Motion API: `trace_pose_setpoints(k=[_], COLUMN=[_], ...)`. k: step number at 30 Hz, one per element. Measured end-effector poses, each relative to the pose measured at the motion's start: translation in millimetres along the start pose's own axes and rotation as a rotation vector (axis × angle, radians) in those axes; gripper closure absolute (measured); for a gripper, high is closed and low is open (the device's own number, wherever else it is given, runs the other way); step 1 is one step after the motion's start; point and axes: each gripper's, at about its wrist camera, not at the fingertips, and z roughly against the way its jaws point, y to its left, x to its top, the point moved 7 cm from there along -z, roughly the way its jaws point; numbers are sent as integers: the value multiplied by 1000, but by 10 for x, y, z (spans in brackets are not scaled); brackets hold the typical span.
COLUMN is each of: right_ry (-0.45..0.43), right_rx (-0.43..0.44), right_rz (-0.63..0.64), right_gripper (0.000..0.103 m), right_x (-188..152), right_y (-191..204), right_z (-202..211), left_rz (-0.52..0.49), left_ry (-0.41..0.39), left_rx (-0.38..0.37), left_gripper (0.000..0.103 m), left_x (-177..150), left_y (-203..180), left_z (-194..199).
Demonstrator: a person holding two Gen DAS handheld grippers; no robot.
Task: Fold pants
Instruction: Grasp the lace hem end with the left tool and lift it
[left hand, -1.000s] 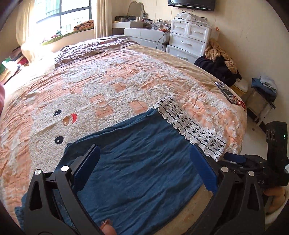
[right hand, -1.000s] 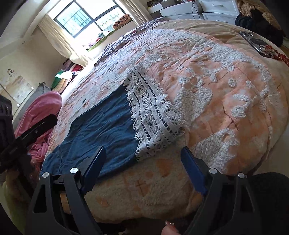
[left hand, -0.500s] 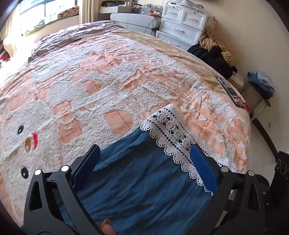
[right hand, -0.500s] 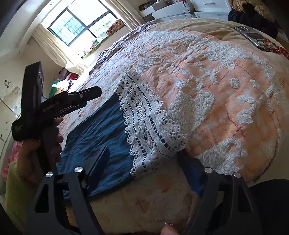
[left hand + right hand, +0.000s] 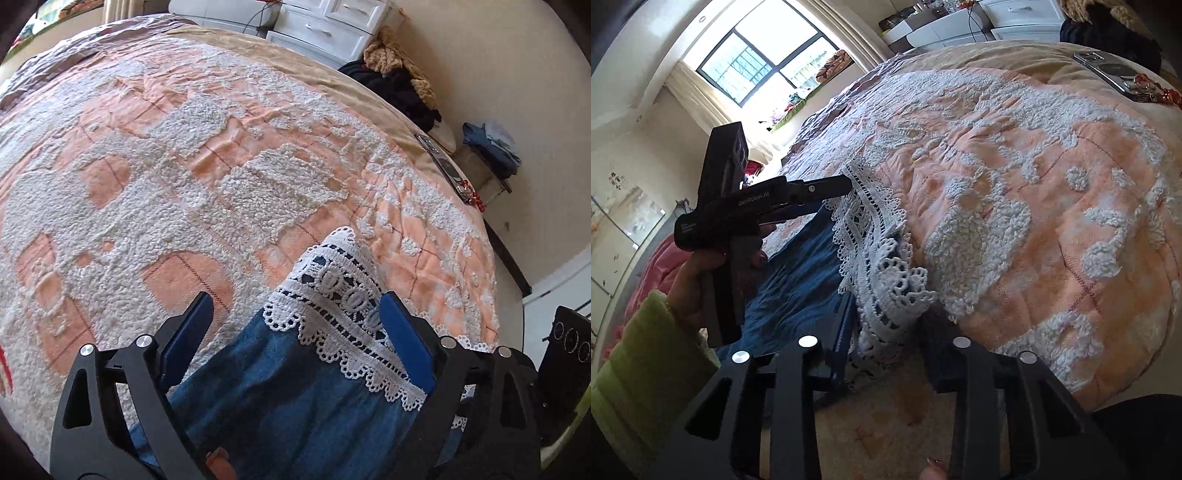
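The blue pants [image 5: 295, 398] lie on the bed's orange quilt [image 5: 221, 155], lace hem [image 5: 343, 306] toward twelve o'clock. The left tool [image 5: 295, 328] is spread wide, straddling the hem's far corner. The right tool [image 5: 886, 332] brackets the bunched near corner, partly parted; whether it grips cannot be told.

One pants [image 5: 295, 398], two tongs [image 5: 295, 332].

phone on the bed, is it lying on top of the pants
No, the phone lies on the blanket's far edge, well apart from the pants.
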Motion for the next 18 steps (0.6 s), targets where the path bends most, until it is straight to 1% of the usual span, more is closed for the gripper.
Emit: trace_pose_setpoints(k=[1, 5, 6, 8, 10, 11, 13, 16, 18], right_ry=[-2, -7, -6, -6, -5, -4, -2, -17, -37], right_rx=[5, -13, -17, -22, -24, -16, 0, 11, 41], right_rz=[-6, 23, 28, 30, 31, 29, 21, 34, 65], right_gripper=[75, 75, 75, 75, 79, 80, 83, 86, 86], right_x=[-1, -3, 9, -14, -14, -14, -14, -3, -1], right_y=[-4, 8, 23, 56, 67, 73, 83, 137, 239], right_z=[8, 5, -10, -6, -28, -33, -39, -3, 59], left_rz=[0, -28, -30, -44, -54, -53, -59, -53, -48], left_ry=[12, 40, 45, 63, 74, 70, 59, 35, 7], left_rx=[-15, -53, -67, -62, -53, -60, -84, -109, -118], left_gripper=[28, 43, 48, 54, 63, 66, 80, 86, 86], left_x=[-9, -17, -11, -8, -18, -17, -24, -25, -15], left_y=[5, -45, -68, -110, -115, -119, -130, -119, -114], left_z=[-26, -98, -114, -167, -209, -213, -199, -121, -7])
